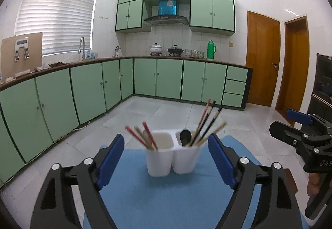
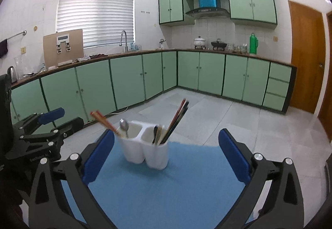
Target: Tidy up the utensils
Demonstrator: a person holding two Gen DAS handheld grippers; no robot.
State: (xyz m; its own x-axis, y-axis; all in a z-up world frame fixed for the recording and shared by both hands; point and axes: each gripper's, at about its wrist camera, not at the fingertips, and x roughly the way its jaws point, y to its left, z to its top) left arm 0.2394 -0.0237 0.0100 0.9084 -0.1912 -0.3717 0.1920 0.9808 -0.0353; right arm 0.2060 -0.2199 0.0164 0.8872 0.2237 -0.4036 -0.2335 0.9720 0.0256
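A white two-compartment utensil holder (image 1: 173,157) (image 2: 146,149) stands on a blue mat (image 1: 166,193) (image 2: 166,183). Its left compartment holds red and tan chopsticks (image 1: 143,135) and a metal spoon (image 2: 124,125). Its right compartment holds a black spoon (image 1: 185,136) and several long chopsticks (image 1: 207,123) (image 2: 176,121). My left gripper (image 1: 166,158) is open and empty, short of the holder. My right gripper (image 2: 166,156) is open and empty, also short of it. Each gripper shows at the edge of the other's view: the right one (image 1: 298,125) and the left one (image 2: 51,119).
The mat lies on a small table above a grey tiled floor (image 1: 145,113). Green cabinets (image 1: 87,86) line the far walls under a counter with a sink tap (image 1: 82,46), pots and a green flask (image 1: 210,49). Wooden doors (image 1: 262,59) are on the right.
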